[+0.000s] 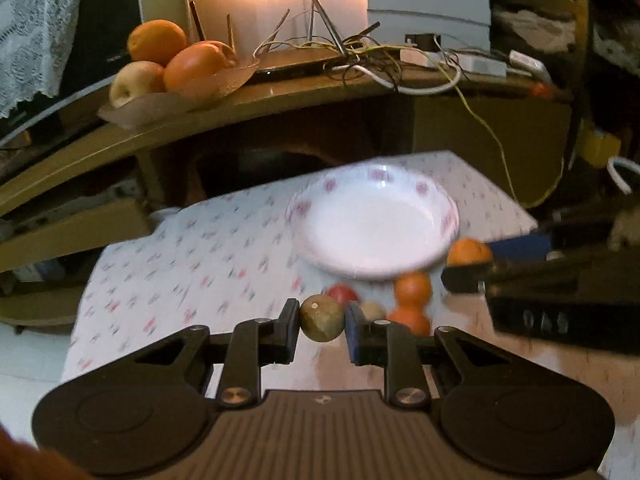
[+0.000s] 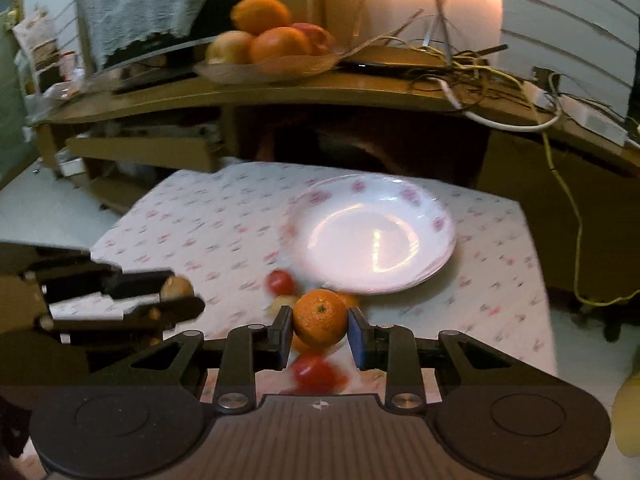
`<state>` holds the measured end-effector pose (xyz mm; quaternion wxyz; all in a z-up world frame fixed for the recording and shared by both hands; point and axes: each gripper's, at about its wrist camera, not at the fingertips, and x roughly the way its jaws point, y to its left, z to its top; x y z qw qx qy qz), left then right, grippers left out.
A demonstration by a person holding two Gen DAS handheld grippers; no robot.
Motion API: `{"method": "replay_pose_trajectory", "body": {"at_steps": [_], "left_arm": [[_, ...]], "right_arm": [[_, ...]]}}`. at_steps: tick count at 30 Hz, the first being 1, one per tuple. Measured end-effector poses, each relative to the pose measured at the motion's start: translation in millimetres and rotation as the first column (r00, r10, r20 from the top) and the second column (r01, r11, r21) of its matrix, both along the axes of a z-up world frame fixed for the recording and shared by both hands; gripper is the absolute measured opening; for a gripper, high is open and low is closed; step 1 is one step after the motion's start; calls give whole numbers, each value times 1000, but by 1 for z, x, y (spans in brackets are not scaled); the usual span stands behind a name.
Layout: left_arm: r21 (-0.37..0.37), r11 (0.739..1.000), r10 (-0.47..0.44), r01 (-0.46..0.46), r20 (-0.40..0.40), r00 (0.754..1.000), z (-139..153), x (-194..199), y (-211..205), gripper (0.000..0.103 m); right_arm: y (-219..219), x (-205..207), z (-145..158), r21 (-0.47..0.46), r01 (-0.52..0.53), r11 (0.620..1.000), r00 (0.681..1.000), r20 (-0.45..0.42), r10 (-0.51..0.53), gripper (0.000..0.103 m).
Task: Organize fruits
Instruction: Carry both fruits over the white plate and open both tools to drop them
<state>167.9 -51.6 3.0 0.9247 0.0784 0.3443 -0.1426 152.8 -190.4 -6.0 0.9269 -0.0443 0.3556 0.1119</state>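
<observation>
My left gripper (image 1: 322,320) is shut on a small brownish-green round fruit (image 1: 322,319), held above the patterned tablecloth (image 1: 192,256). My right gripper (image 2: 320,326) is shut on a small orange (image 2: 320,318). A white plate with pink flowers (image 1: 376,224) (image 2: 372,236) sits beyond both. Loose on the cloth near the plate lie a red fruit (image 1: 342,294) (image 2: 280,282), two oranges (image 1: 413,289), a pale fruit (image 1: 373,310) and another red fruit (image 2: 314,372). In the left wrist view the right gripper (image 1: 466,264) holds its orange at the right; in the right wrist view the left gripper (image 2: 176,296) shows at the left.
Behind the low table stands a wooden desk (image 1: 280,96) with a dish of large oranges and an apple (image 1: 168,64) (image 2: 264,48), a tangle of cables (image 1: 360,56) and a bright lamp glow. A yellow cable (image 2: 572,216) hangs down at the right.
</observation>
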Motion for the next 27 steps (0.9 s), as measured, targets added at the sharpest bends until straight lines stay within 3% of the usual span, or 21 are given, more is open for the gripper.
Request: {"method": "replay_pose_trajectory", "body": {"at_steps": [11, 16, 27], "left_arm": [[-3, 1000, -26, 26, -7, 1000, -14, 62, -22, 29], [-12, 999, -39, 38, -19, 999, -21, 72, -27, 29], [16, 998, -62, 62, -18, 998, -25, 74, -36, 34]], "right_arm": [[-13, 56, -12, -4, 51, 999, 999, -13, -51, 30], [-17, 65, -24, -22, 49, 999, 998, -42, -50, 30], [-31, 71, -17, -3, 76, 997, 997, -5, -76, 35]]}}
